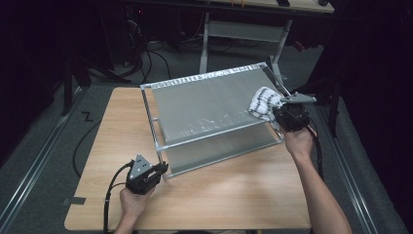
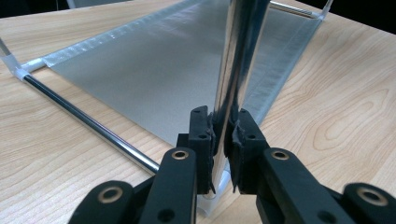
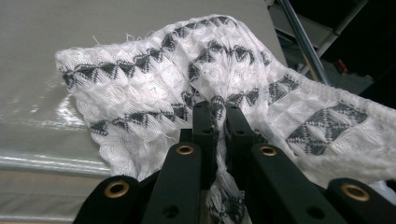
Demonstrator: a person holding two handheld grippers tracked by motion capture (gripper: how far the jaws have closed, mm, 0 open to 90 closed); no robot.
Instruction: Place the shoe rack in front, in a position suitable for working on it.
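Note:
A two-tier metal rack [image 1: 209, 112] with grey shelves stands on the wooden table [image 1: 219, 195]. My left gripper [image 1: 161, 169] is shut on the rack's near-left chrome post [image 2: 236, 70], close to its foot, as the left gripper view shows [image 2: 223, 133]. A white cloth with a dark diamond pattern [image 1: 265, 102] lies on the right end of the top shelf. My right gripper [image 1: 281, 108] is shut on a fold of that cloth [image 3: 210, 60], pinched between its jaws [image 3: 219, 116].
The rack's lower shelf [image 2: 154, 65] rests just above the tabletop, with a chrome rail [image 2: 88, 121] along its side. Bare wood lies in front of the rack. A metal desk frame [image 1: 243, 29] and cables stand on the floor beyond the table.

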